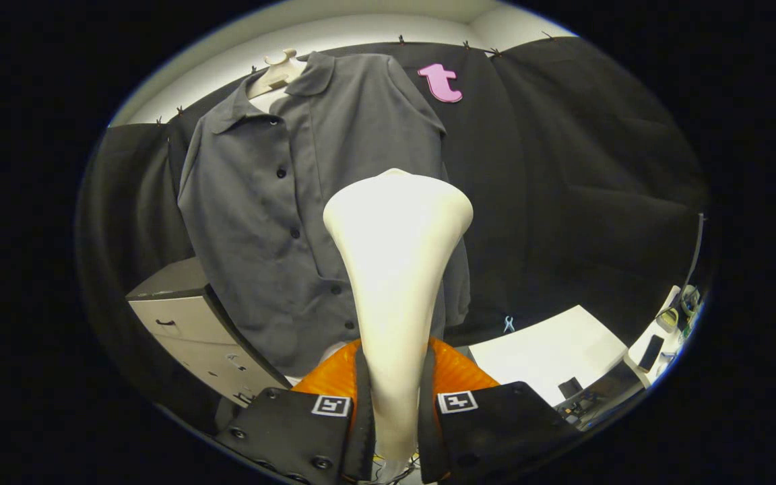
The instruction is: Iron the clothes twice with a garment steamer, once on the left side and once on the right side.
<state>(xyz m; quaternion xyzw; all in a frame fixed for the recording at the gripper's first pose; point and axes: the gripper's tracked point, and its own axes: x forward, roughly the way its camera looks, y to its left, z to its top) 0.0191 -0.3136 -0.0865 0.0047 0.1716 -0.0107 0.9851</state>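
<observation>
The jaws are closed on the handle of the garment steamer (396, 269), whose head stands in front of the right half of the grey shirt (307, 202) hanging on the booth wall, so a tilted wrist may miss 1 side.

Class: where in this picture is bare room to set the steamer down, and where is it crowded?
Bare: the white table right of the shirt; the cabinet top. Crowded: the table's far right end. The gripper is shut on the steamer.
</observation>
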